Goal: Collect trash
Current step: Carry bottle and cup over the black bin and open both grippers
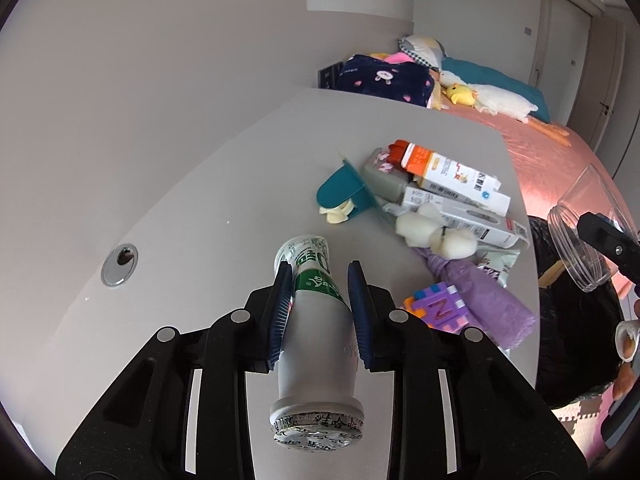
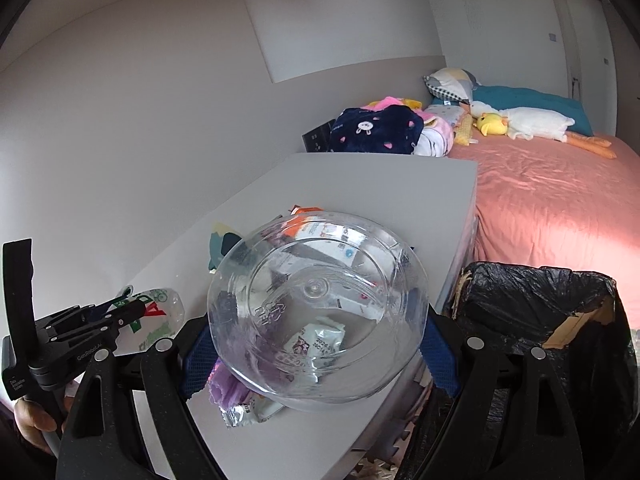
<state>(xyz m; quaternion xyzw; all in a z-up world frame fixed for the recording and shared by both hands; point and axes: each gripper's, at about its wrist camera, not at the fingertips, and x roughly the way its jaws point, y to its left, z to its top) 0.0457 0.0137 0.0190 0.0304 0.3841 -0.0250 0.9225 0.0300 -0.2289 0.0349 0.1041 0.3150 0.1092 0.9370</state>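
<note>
your left gripper (image 1: 320,308) is clamped on a white yogurt drink bottle (image 1: 316,336), cap toward you; your right gripper (image 2: 316,344) holds a clear plastic jar (image 2: 316,316) between wide-spread jaws; the black-lined bin (image 2: 560,320) sits just right of it; next, probably carry both over the bin and release.

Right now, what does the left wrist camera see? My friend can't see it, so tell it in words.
The left gripper is shut on a white and green drink bottle above a grey desk. Boxes, wrappers and toys are piled beyond it.
</note>
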